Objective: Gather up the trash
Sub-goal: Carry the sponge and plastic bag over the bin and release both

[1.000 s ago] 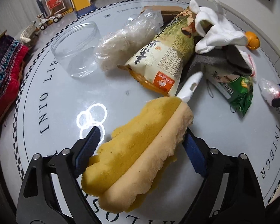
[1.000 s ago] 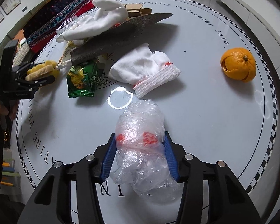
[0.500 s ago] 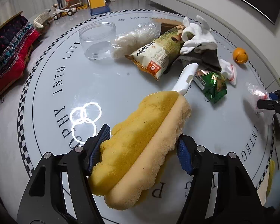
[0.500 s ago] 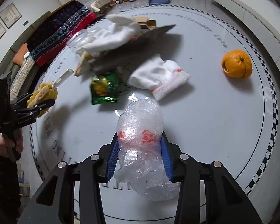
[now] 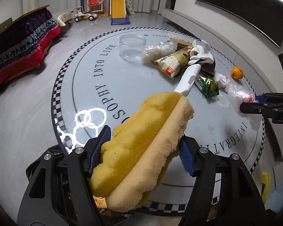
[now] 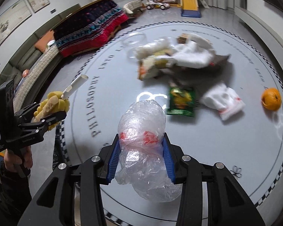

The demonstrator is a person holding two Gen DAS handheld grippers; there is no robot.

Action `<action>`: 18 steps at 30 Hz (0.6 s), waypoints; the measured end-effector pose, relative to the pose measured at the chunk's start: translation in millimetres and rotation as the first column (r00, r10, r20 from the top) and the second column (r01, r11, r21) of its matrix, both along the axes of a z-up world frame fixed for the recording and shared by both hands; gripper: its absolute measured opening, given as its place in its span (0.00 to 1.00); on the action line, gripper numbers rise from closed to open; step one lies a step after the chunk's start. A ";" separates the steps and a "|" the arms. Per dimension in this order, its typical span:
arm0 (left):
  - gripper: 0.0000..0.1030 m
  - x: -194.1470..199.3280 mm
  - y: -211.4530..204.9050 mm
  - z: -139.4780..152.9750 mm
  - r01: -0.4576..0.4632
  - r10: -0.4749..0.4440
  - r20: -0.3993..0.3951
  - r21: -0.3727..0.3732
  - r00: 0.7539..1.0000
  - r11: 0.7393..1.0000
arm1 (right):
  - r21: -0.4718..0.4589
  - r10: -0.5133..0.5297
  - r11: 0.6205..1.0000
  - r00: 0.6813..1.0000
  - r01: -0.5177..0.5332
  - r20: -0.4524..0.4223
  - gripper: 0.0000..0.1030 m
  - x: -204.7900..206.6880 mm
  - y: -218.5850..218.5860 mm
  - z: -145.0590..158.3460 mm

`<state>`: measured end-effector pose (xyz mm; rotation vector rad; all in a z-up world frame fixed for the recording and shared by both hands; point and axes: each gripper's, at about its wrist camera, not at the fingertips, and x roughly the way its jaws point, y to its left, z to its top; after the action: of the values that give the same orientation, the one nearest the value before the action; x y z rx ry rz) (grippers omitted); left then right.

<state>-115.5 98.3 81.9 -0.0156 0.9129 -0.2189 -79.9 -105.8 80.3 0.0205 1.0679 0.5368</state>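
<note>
My left gripper [image 5: 145,152] is shut on a yellow sponge brush [image 5: 141,146] with a white handle [image 5: 188,81], held above the round table's near edge; it also shows in the right wrist view [image 6: 52,109]. My right gripper [image 6: 141,154] is shut on a crumpled clear plastic bag [image 6: 143,141] with red print, lifted over the table; the bag also shows in the left wrist view [image 5: 239,94]. On the table lie a green snack wrapper [image 6: 182,101], a rice bag [image 5: 172,63], white gloves [image 5: 201,54] and an orange [image 6: 270,98].
The round grey table [image 5: 84,86] has a checkered rim. A clear plastic jar [image 5: 132,47] and a white plastic bag [image 5: 158,49] sit at its far side. A black bag [image 5: 47,156] lies below the near edge. A sofa with a red blanket [image 5: 18,47] stands at the left.
Both grippers have risen and pulled back from the table with their loads. The table's near edge and the floor now show.
</note>
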 end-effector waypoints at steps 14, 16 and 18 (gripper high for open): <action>0.64 -70.7 101.8 -5.1 -0.248 0.248 0.008 -0.026 0.969 0.968 | 0.015 0.270 0.963 0.963 -0.270 0.007 0.43 -30.3 142.9 3.8; 0.64 -79.2 114.9 -8.4 -0.280 0.280 0.003 -0.028 0.960 0.960 | 0.016 0.307 0.952 0.952 -0.307 0.004 0.43 -36.3 162.9 1.8; 0.64 -87.3 127.0 -11.8 -0.310 0.310 -0.003 -0.026 0.951 0.950 | 0.017 0.339 0.941 0.941 -0.339 0.001 0.43 -41.9 180.7 0.8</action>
<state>-202.8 225.3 70.1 -0.1827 0.8933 0.0622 -121.8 74.9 81.1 -0.1516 1.0748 0.8574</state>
